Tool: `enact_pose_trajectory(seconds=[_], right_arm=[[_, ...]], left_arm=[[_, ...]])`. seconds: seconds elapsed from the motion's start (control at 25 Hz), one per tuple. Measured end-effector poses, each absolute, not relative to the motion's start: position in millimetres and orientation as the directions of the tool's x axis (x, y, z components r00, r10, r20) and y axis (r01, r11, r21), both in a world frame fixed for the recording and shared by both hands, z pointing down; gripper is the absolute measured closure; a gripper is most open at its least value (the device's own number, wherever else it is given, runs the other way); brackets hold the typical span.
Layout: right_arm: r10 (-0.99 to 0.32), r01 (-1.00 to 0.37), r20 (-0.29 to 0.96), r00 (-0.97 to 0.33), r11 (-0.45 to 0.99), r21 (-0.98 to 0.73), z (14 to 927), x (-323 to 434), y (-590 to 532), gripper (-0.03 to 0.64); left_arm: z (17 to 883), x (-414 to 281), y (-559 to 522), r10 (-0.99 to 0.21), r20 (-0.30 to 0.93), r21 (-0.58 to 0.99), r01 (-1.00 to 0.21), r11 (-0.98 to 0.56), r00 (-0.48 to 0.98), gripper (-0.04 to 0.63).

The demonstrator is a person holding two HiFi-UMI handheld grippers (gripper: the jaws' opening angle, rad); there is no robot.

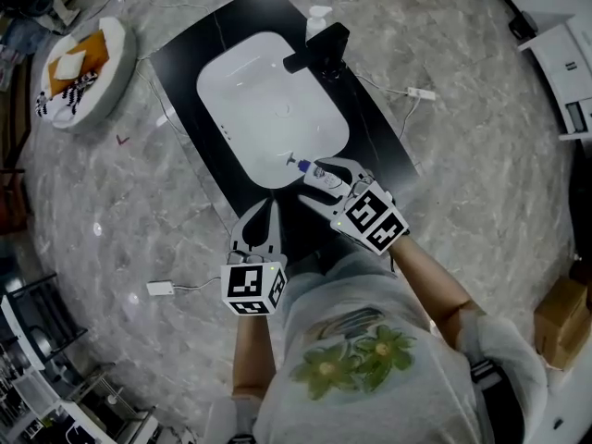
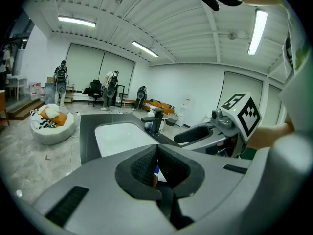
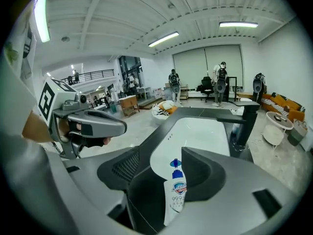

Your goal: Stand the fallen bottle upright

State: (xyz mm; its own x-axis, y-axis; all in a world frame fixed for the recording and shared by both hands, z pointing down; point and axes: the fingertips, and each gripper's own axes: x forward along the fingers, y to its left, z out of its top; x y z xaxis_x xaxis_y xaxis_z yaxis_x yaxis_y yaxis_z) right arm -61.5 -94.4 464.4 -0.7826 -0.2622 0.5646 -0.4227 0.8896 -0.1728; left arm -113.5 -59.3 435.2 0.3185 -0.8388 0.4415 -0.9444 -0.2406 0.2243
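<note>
The bottle [image 3: 177, 195] lies on the black bench [image 1: 381, 137] at the sink's [image 1: 268, 100] near edge. The right gripper's [image 3: 166, 155] fingers are wide open around it. The left gripper's [image 2: 156, 148] fingers are closed and empty.

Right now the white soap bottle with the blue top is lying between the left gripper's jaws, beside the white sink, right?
No, the white soap bottle with the blue top lies between the jaws of the right gripper, not the left, beside the white sink. The right gripper view shows it.

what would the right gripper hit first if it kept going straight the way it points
The right gripper would most likely meet the fallen bottle, lying between its open jaws; beyond that, the white sink basin.
</note>
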Motion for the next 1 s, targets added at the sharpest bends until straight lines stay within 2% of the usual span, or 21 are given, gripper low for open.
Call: enact_pose_trajectory(seconds=[1.0], right_arm=[[-0.117,-0.347,0.747,-0.655,0.924,-0.16,569,-112,-157,0.373]], left_arm=[[505,-143,-114,-0.794,0.519,0.25,-0.944,-0.214,0.317,0.578]])
